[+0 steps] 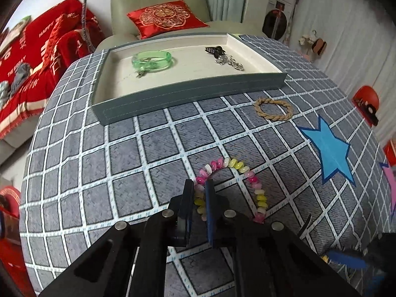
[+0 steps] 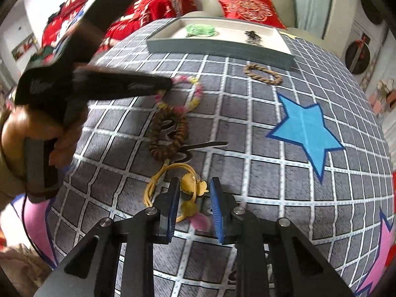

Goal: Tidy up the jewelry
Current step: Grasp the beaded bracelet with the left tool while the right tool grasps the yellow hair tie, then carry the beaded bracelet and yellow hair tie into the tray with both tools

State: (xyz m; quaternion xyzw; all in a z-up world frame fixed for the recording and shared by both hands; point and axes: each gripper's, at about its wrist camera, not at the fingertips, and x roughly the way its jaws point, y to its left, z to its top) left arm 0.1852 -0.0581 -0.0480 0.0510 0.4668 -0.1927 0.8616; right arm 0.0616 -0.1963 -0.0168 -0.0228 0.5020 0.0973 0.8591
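Pastel pink-and-yellow bead bracelet (image 1: pixel 232 188), light and floppy, sits pinched in the left tongs (image 1: pixel 199 185); right tongs (image 2: pixel 194 188) stand apart around the yellow cord charm (image 2: pixel 190 185).

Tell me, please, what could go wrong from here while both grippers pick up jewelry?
1. The left gripper pinches one side of the pink-and-yellow bead bracelet; lifted, it may swing or slip.
2. The right gripper straddles the gold cord ornament, whose loop lies against the brown bead bracelet and may drag it.

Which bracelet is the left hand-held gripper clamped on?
The pink-and-yellow beaded bracelet. The left hand-held gripper pinches its near-left side; the braided tan bracelet lies untouched beyond.
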